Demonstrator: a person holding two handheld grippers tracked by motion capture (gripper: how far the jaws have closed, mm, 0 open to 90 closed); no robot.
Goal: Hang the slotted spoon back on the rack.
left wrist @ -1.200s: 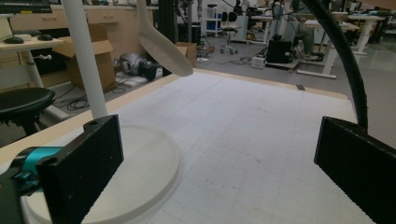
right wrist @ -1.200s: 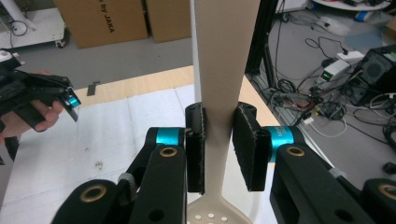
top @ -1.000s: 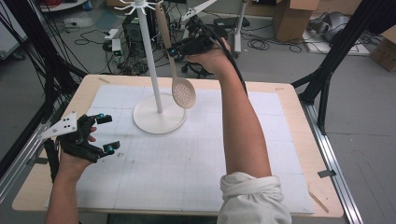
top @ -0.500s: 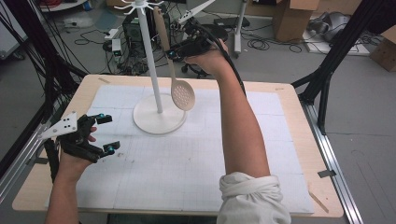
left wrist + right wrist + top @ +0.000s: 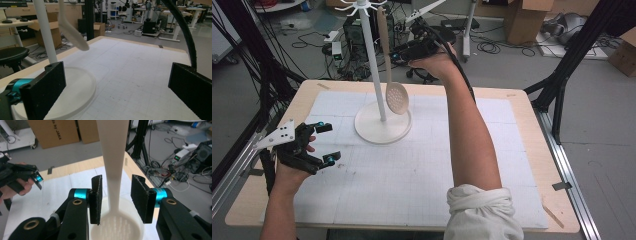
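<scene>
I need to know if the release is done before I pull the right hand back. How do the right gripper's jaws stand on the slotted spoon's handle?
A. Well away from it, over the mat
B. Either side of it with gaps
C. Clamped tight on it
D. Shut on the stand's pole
B. In the right gripper view the right gripper has just been opening, and the slotted spoon handle runs between the jaws with a gap on each side.
</scene>
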